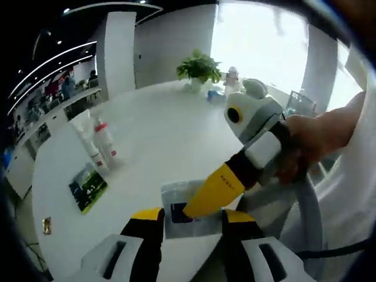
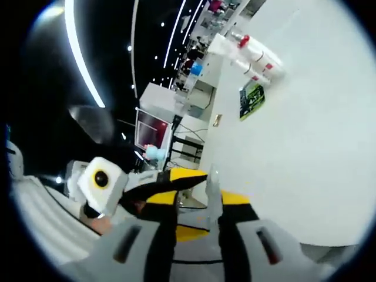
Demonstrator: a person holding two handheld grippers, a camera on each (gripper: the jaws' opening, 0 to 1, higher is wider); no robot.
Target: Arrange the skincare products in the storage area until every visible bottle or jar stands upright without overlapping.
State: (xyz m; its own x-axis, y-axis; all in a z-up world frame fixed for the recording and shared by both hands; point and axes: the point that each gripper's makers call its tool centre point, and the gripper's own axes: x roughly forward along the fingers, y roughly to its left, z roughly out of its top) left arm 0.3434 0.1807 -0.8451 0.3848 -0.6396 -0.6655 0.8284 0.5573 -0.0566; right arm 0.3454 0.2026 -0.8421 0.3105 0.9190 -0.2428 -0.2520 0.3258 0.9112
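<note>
The step in hand looks like the handling of a flat clear sachet at the near edge of the white bench, with the standing products not yet touched. In the left gripper view the right gripper reaches in from the right, its yellow tips pressed onto the sachet's dark label; whether they pinch it or only touch it I cannot tell. The left gripper hovers just short of the sachet, jaws spread wide and holding nothing. In the right gripper view a thin clear edge stands between that view's own jaws — probably the sachet. Farther along the bench, well apart, a white tube and a red-capped bottle stand upright side by side, beside a flat green card. Next, the sachet likely needs carrying toward them and propping upright, clear of the card.
</note>
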